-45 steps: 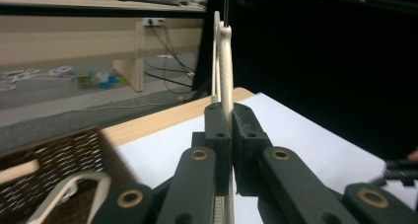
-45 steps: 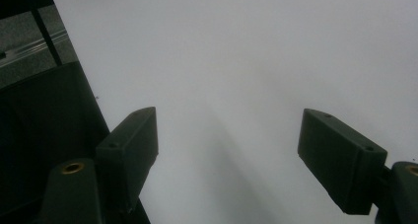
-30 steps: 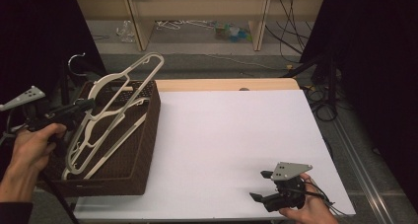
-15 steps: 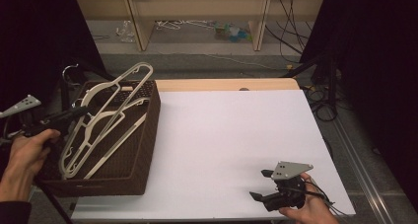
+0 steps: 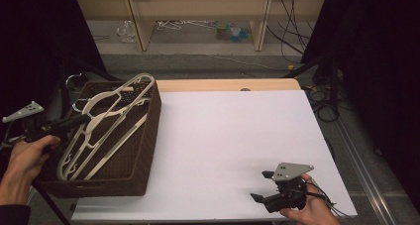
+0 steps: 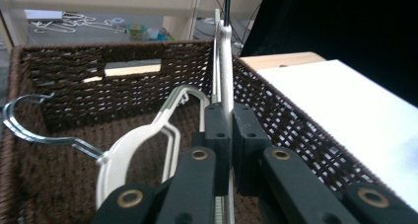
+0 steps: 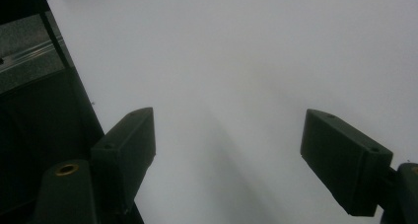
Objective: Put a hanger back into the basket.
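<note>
Gripping a cream plastic hanger (image 5: 106, 117) edge-on, the left gripper (image 6: 226, 130) has its fingers clamped together on the thin flat bar. The hanger sits tilted over the brown wicker basket (image 5: 148, 136) at the tabletop's (image 5: 237, 136) left edge, more hangers lying beneath it. Judged light and stiff, slightly slick; a hold nearer the neck would curb swinging. Its long axis runs from near-left up to far-right, with the metal hook (image 5: 73, 79) at the far left. The right gripper (image 5: 263, 185) rests on the tabletop, fingers wide apart, empty.
</note>
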Demonstrator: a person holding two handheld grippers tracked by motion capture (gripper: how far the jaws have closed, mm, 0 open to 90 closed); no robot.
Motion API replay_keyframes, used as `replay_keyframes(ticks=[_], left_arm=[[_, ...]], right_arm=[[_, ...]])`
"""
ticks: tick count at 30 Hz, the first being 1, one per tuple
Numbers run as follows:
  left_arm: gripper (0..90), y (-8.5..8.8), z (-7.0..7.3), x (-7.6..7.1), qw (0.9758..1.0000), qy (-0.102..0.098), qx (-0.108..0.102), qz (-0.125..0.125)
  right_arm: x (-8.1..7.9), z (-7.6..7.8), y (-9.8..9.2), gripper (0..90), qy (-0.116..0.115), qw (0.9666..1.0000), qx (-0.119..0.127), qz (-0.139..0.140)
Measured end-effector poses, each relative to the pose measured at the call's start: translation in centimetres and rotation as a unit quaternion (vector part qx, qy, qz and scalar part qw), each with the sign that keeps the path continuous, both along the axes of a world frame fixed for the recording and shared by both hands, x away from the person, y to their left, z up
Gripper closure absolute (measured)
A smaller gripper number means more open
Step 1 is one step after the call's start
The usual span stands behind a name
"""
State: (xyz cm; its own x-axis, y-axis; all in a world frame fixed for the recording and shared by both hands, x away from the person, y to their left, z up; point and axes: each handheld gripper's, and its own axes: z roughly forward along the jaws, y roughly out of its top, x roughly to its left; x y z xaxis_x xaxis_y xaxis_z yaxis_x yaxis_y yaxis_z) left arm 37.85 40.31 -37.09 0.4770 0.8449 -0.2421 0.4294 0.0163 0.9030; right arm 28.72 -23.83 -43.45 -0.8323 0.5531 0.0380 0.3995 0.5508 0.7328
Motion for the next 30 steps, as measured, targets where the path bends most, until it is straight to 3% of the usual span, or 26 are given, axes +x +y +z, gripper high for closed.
replay_keyframes(ticks=[10,19,25,30], left_arm=[[86.4,0.8,-0.7,0.1,0.9996,0.01,-0.011,-0.023],[86.5,0.7,-1.0,-0.2,0.9995,0.022,0.004,-0.023],[86.3,-0.2,-2.7,0.8,0.9973,0.067,0.024,-0.018],[85.4,-0.5,-3.9,1.6,0.9945,0.093,0.047,0.009]], right_arm=[[0.0,0.0,0.0,22.3,0.003,1.0,-0.001,0.0],[0.0,-0.1,0.0,22.4,0.005,1.0,-0.004,0.002],[0.0,-0.1,0.0,22.4,0.004,1.0,-0.003,0.003],[0.0,-0.1,0.0,22.4,0.004,1.0,-0.003,0.003]])
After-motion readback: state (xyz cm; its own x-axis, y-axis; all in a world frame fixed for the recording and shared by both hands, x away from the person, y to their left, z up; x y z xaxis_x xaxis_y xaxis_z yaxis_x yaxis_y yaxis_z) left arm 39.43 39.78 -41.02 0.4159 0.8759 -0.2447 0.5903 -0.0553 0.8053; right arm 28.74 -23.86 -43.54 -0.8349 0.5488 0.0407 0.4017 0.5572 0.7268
